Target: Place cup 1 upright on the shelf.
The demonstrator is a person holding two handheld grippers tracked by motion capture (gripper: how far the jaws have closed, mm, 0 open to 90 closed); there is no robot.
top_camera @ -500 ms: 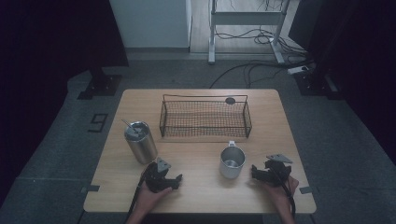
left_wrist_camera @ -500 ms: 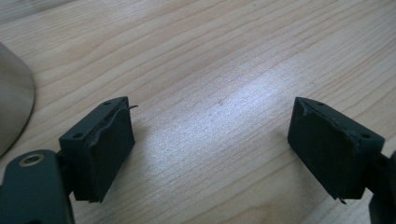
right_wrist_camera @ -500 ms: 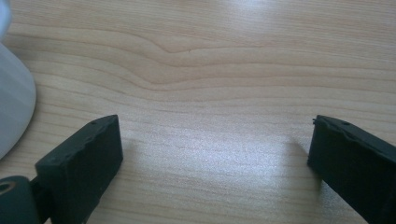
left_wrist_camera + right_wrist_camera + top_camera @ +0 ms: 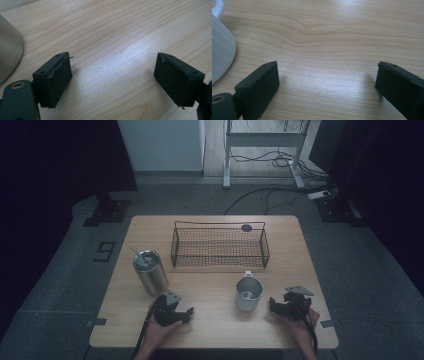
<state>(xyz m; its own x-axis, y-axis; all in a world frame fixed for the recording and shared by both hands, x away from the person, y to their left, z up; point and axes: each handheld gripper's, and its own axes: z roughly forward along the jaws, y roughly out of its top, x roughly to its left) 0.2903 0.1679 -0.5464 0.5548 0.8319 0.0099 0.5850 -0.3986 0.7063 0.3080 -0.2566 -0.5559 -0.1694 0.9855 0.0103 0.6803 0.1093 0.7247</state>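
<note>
Nothing has been picked up yet; the work appears to be at its very start. The left gripper (image 4: 187, 311) rests low on the near edge of the worktop (image 4: 215, 330), just in front of the steel tumbler (image 4: 150, 272) with a straw in its lid. In the left gripper view its jaws stand well apart with only bare wood between them, and the tumbler's curved wall (image 4: 8, 47) sits off to the side, not touched by either pad.

The right gripper (image 4: 273, 305) lies at the near right, just beside the metal mug (image 4: 249, 293), whose handle points away toward the wire basket (image 4: 220, 247). In the right gripper view its jaws are also spread wide over empty wood, with the pale side of the mug (image 4: 220, 47) at the left margin, apart from the pads.

The basket stands empty at the back middle of the worktop, with a small dark round object (image 4: 246, 227) at its far rim. Judging from this layout, the likely job is to move the tumbler and the mug into the basket; both grasps, both lifts and both placements remain to be done.
</note>
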